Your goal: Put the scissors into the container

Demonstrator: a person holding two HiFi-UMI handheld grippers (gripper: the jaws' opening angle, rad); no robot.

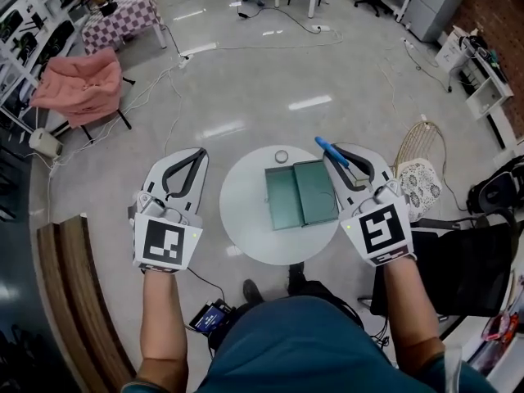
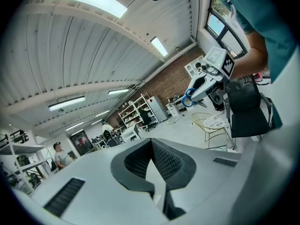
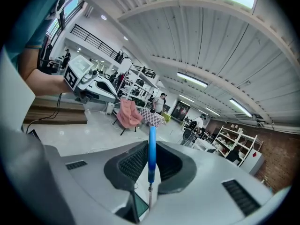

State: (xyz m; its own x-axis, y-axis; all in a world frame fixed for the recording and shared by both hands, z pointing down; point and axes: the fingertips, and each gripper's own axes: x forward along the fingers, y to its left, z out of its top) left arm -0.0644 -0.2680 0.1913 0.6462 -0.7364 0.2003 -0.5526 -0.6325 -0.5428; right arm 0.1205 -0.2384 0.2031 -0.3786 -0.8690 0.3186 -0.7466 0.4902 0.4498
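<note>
Scissors (image 1: 331,149), one pair, blue-handled, clamped in the right claw (image 1: 337,155) and held in the air at the far right corner of the container (image 1: 282,196).

**Head view.** One green container lies open on the round white desk (image 1: 241,215), showing two bays, both empty. One small ring (image 1: 282,156) sits just beyond it. The left claw (image 1: 195,155) hangs off the desk's left edge, holding nothing. Judged stage: the pick-up is done. Still to do are carrying the scissors over a bay, lowering them and letting go.

**Left gripper view.** The jaws are together with nothing between the pads (image 2: 161,161). The view points up at the ceiling and across the room. The right claw appears in the distance with the blue handle loop below it.

**Right gripper view.** The jaws are closed on the scissors, which stand edge-on between the pads, blue handle up and metal shank below. A green corner of the container shows beneath. The left claw is visible far off at the left.

Count: two claws, one pair of scissors, one container, one ring, one desk.
</note>
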